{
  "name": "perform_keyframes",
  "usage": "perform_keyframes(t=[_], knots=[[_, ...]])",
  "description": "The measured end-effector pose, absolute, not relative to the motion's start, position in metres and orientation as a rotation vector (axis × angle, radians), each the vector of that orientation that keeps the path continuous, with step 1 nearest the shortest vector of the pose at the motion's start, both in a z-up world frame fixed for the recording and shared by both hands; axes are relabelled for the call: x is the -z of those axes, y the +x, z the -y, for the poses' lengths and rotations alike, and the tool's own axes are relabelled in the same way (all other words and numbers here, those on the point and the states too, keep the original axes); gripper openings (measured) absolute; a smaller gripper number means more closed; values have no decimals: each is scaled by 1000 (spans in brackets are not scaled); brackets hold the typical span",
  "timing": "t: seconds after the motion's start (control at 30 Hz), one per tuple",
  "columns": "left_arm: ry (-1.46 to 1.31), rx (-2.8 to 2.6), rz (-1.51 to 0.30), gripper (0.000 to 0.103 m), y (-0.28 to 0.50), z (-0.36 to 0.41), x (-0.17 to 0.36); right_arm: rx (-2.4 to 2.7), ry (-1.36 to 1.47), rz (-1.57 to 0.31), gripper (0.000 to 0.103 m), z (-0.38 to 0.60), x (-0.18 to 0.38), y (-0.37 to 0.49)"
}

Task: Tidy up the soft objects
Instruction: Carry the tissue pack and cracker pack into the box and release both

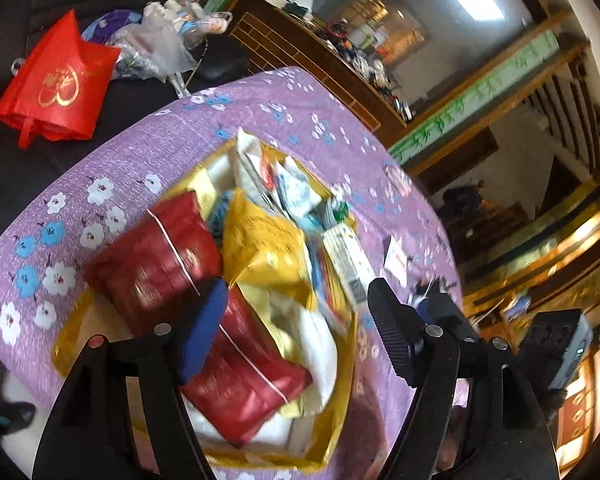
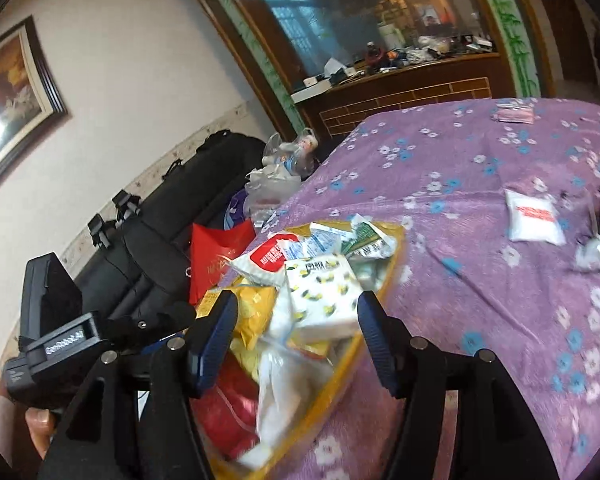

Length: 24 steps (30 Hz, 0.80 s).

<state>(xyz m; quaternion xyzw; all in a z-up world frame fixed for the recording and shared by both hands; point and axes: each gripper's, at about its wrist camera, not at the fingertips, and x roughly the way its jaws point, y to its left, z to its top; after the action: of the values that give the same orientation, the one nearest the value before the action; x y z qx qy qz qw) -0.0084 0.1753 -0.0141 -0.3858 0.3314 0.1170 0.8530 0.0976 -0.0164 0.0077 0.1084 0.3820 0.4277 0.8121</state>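
Both jaws stood wide and empty, left gripper (image 1: 296,320) and right gripper (image 2: 296,332) hovering over the gold-rimmed tray (image 1: 66,344) at frame centre, heaped with soft packets (image 1: 260,248), presumably gathered for sorting.

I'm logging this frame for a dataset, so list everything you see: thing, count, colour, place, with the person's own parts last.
gold tray: one, gold, on the tablecloth, full of soft packs
red packs: two, dark red, near side of the tray
yellow pack: one, yellow, middle of the tray
lemon-print tissue pack: one, white with yellow, in the tray
white pack with red label: one, lying alone on the tablecloth
tablecloth: one, purple with flowers, over the table
red bag: one, red with gold print, on the dark seat beyond the table
clear plastic bags: several, beside the red bag
left tongs: black, open, over the tray
right tongs: black, open, over the tray
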Motion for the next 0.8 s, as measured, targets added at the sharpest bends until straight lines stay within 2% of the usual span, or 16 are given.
perform_keyframes(t=[0.43,0.8], knots=[[-607,-208,-720,73,-17,-92,-14,-756,289,-865,63,118,6,74],[-537,-143,-773,73,-6,-50,-14,-701,359,-896,63,147,16,80]])
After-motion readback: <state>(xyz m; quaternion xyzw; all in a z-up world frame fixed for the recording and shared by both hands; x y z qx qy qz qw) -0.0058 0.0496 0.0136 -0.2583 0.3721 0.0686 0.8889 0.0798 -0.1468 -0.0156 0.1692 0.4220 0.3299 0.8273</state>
